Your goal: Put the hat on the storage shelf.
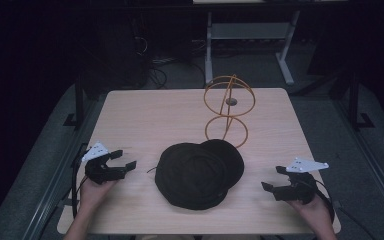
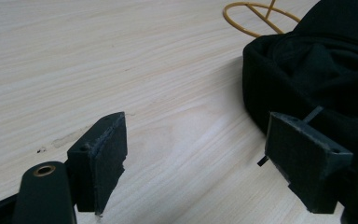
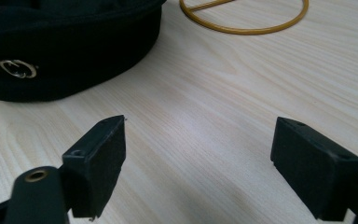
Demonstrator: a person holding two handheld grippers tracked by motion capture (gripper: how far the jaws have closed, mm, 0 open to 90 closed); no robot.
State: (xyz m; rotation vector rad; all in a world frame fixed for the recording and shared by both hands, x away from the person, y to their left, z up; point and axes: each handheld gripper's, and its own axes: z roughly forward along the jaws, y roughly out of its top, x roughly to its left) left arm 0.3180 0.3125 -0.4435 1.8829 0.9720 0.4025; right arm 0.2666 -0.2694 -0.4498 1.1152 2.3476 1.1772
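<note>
Centrally on the table [image 1: 145, 115] lies a black hat [image 1: 197, 172], with a gold wire stand [image 1: 228, 110] just behind it. The right gripper view shows a small metal eyelet [image 3: 17, 68] on the hat's side (too small to see from above). The left gripper [image 1: 122, 159] and right gripper [image 1: 273, 178] flank the hat, jaws wide apart, holding nothing.

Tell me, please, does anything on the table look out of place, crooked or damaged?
Nothing looks damaged or spilled. The black hat lies flat at the table's middle, beside the base of the upright yellow wire stand. Both tools, left and right, are open and empty, one on each side of the hat.
</note>
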